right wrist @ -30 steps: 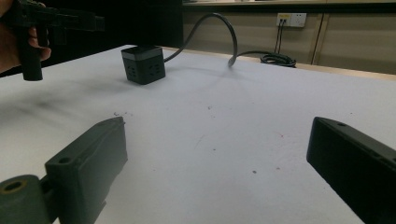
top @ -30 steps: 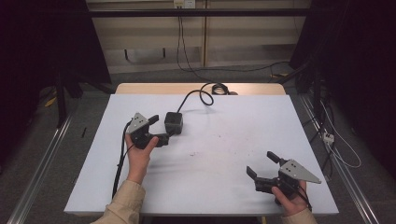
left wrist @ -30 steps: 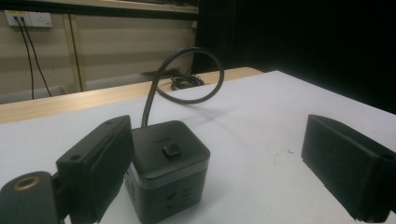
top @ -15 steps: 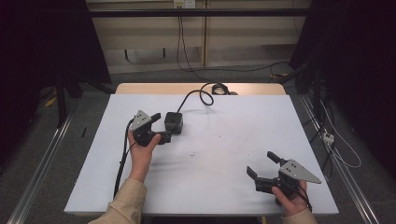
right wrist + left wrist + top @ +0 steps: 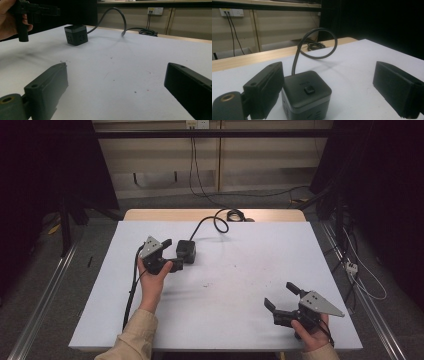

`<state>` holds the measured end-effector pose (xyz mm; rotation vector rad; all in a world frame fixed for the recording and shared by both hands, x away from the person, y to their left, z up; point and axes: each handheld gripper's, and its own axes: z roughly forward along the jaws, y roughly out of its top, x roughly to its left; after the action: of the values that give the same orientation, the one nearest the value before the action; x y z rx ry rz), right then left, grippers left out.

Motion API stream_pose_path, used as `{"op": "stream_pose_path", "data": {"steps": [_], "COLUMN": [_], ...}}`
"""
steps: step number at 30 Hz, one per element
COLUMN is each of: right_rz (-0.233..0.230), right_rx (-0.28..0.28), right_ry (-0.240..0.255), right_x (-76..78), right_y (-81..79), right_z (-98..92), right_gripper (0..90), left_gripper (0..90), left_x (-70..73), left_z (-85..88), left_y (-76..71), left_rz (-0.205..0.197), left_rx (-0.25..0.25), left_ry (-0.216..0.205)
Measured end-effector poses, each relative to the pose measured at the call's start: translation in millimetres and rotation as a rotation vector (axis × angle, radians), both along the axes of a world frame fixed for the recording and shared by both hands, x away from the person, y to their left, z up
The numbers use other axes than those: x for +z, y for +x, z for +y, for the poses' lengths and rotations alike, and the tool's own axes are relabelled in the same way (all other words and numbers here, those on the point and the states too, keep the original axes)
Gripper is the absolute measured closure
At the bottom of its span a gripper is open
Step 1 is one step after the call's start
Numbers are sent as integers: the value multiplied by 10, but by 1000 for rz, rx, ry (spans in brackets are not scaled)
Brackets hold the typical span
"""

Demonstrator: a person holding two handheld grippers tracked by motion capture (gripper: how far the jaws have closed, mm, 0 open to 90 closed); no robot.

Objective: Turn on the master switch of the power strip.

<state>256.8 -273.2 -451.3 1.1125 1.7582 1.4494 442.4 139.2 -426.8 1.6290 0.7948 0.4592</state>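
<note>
A black cube-shaped power socket (image 5: pixel 186 251) lies on the white table (image 5: pixel 240 270) left of centre, and its thick black cable (image 5: pixel 215 222) loops away to the back edge. My left gripper (image 5: pixel 172 255) is open right beside the cube. In the left gripper view the cube (image 5: pixel 307 92) lies close to the left jaw, in the left part of the gap of my left gripper (image 5: pixel 329 82). My right gripper (image 5: pixel 281 296) is open near the front right of the table with nothing between its jaws. The right gripper view shows the cube (image 5: pixel 76 34) far off.
The cable ends in a coil (image 5: pixel 234 214) on the wooden strip (image 5: pixel 165 215) at the table's back. Wall sockets (image 5: pixel 196 124) with hanging cords are behind. Metal rails (image 5: pixel 45 295) run along the floor on both sides. The left gripper's own cable (image 5: pixel 131 292) trails beside the forearm.
My left gripper has edged slightly forward toward the cube. The cube and my right gripper have stayed where they were.
</note>
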Motion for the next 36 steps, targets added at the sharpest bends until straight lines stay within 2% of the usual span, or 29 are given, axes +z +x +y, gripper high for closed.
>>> {"op": "stream_pose_path", "data": {"steps": [6,12,15,18,36], "right_rz": [-12,-14,-18,-19,-13], "right_rx": [-5,-8,-9,-10,-16], "right_ry": [12,12,7,8,14], "right_x": [9,9,14,14,8], "right_y": [-2,-1,-4,-4,3], "right_z": [-2,-4,-7,-8,-13], "right_gripper": [48,48,48,48,48], "left_gripper": [101,110,111,117,223], "left_x": [-30,-38,-32,-37,-38], "left_z": [-12,-25,-45,-64,-125], "left_y": [18,36,46,62,126], "left_rz": [6,2,6,5,7], "left_rx": [0,8,3,-3,5], "left_ry": [13,4,25,27,58]}}
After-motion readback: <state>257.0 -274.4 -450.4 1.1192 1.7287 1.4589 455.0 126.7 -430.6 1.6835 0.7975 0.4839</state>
